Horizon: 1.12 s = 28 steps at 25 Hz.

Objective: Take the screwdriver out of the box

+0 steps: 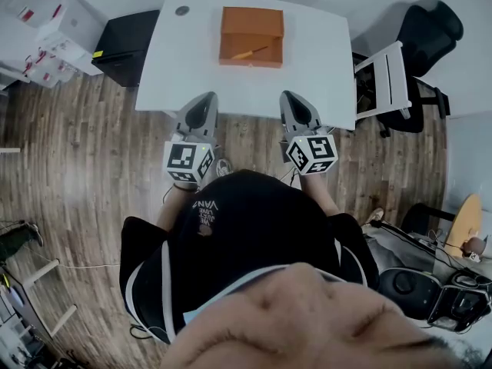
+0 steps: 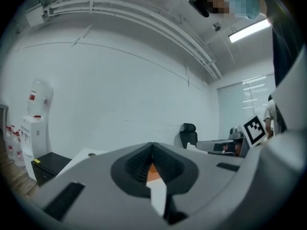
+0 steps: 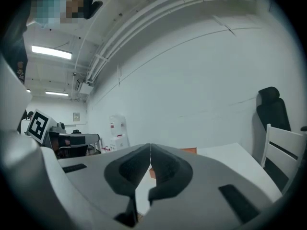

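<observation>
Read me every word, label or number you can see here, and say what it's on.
"VAN", rest unclear: on the person's black shirt; smaller print beside it unreadable.
Red labels on the water dispenser: too small to read.
Wall sign: too small to read.

1. The person wore a black short-sleeved shirt [image 1: 261, 229] with small white lettering.
2. The left gripper [image 1: 208, 98] and right gripper [image 1: 290, 97] were grey and tapered, each bearing a black-and-white marker cube [image 1: 187, 162].
</observation>
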Available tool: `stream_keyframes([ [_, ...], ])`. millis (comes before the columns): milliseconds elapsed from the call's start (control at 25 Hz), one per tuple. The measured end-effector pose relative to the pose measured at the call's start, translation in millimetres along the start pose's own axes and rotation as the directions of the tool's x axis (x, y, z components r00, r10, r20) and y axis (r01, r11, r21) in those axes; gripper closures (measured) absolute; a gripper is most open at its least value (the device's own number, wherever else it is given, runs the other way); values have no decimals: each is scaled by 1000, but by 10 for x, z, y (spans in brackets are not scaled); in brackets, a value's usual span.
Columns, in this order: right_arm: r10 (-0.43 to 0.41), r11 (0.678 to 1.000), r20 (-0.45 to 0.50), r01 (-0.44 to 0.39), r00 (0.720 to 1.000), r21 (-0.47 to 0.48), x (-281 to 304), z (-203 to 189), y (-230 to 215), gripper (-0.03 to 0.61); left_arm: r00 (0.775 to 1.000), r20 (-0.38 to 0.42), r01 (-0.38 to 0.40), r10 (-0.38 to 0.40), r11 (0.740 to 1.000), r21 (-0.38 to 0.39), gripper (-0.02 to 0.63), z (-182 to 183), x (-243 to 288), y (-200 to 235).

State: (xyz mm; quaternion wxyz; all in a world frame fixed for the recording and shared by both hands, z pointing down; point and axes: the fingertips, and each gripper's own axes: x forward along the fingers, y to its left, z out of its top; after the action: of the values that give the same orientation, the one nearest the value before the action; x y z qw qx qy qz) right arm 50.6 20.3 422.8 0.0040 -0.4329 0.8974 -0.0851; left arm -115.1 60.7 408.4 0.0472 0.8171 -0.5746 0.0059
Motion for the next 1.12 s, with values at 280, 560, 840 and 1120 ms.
stream_keyframes([
  [280,-60,998,11,60,998,0,229,-3,12,566,999,-13,47,-47,999,0,597,-41,100,273],
  [560,-118,993,22,118,993,5,419,-26,81,566,995,-24,99,-99,995,-13,597,-92,214,581],
  [840,-152,988,15,151,988,11,506,-32,34,566,991,-30,130,-130,991,-22,597,-118,351,675],
  [1120,-144,990,23,144,989,9,707,45,-174,566,990,-34,135,-136,991,-21,597,-111,638,699],
])
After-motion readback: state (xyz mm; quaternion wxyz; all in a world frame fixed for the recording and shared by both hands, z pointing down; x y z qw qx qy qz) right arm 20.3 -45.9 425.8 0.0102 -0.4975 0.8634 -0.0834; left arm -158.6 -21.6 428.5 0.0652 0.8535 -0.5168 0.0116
